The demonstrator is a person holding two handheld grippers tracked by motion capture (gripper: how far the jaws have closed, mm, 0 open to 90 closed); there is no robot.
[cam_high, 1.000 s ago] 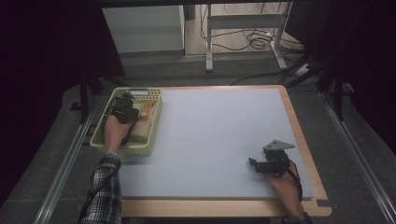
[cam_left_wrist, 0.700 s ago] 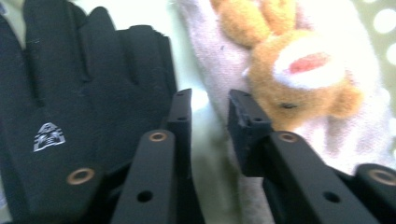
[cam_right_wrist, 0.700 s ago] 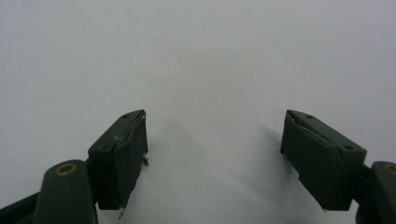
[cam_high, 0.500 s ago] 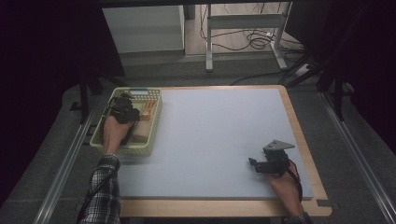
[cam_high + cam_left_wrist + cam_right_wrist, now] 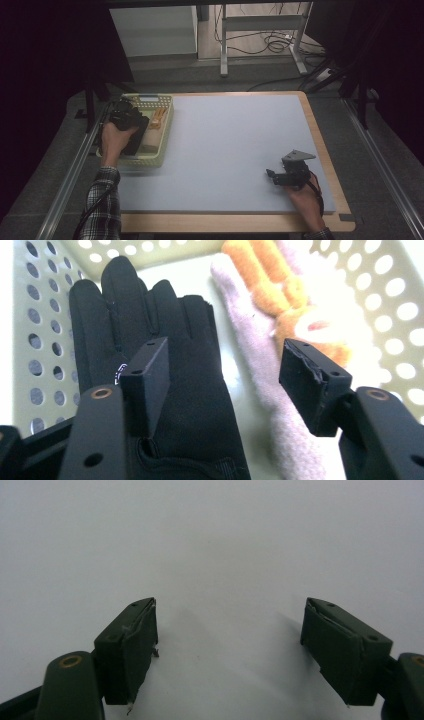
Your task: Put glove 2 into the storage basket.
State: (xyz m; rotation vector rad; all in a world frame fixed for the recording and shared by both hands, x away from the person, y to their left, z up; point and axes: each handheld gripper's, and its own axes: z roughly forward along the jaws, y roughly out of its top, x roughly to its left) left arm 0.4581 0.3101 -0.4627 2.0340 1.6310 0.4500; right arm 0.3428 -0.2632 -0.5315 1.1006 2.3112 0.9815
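The left tongs (image 5: 127, 117) hang over a pale green basket (image 5: 165, 131) at the left edge of the bench (image 5: 235, 145), their jaws having just been opening. Well apart, the right tongs (image 5: 280, 176) rest near the bench's front right corner.

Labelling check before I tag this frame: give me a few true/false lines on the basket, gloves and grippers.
1. The left gripper is shut on the black glove. False: its jaws have just been opening and stand apart above the glove.
2. The black glove lies in the basket. True.
3. The basket sits at the mat's right edge. False: left edge.
4. The right gripper is open with nothing between its jaws. True.
5. A pink glove lies beside the black one. True.
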